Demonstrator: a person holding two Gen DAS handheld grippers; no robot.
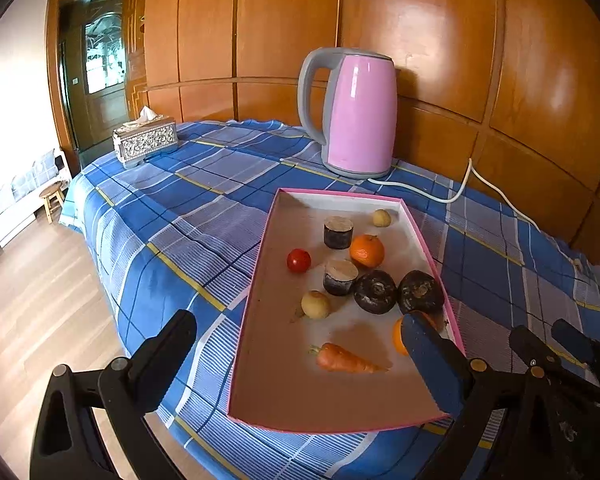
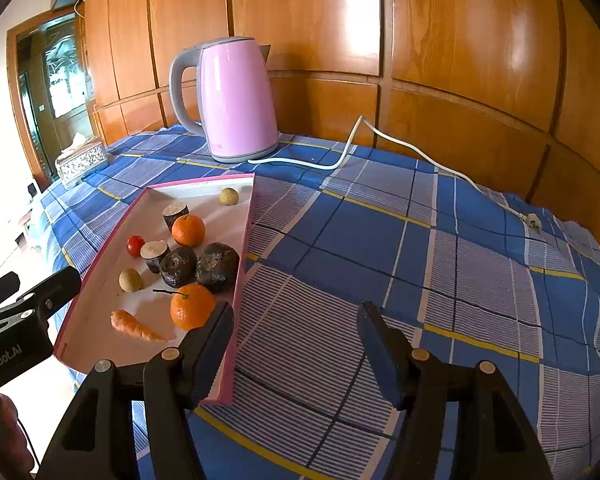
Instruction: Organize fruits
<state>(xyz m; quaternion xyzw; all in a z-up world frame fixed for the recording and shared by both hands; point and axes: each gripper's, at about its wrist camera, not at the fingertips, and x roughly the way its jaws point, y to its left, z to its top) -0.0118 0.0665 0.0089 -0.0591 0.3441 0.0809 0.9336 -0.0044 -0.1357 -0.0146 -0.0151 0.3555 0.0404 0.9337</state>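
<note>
A pink-rimmed shallow box [image 1: 260,280] [image 2: 242,264] lies on the blue plaid cloth. In it are two oranges [image 1: 367,251] [image 2: 192,306], a carrot [image 1: 346,359] [image 2: 134,326], a small red tomato [image 1: 299,260] [image 2: 135,245], two pale round fruits [image 1: 316,304] [image 2: 130,280], two dark round fruits [image 1: 376,292] [image 2: 218,267] and two dark cut stubs [image 1: 338,232]. My left gripper [image 1: 300,360] is open and empty, hovering over the box's near end. My right gripper [image 2: 296,344] is open and empty, over the cloth beside the box's right rim.
A pink electric kettle [image 1: 356,116] [image 2: 236,100] stands at the back by the wood wall, its white cord [image 2: 380,136] trailing right across the cloth. A tissue box [image 1: 145,142] sits at the far left corner. The table edge drops to wooden floor [image 1: 40,280] on the left.
</note>
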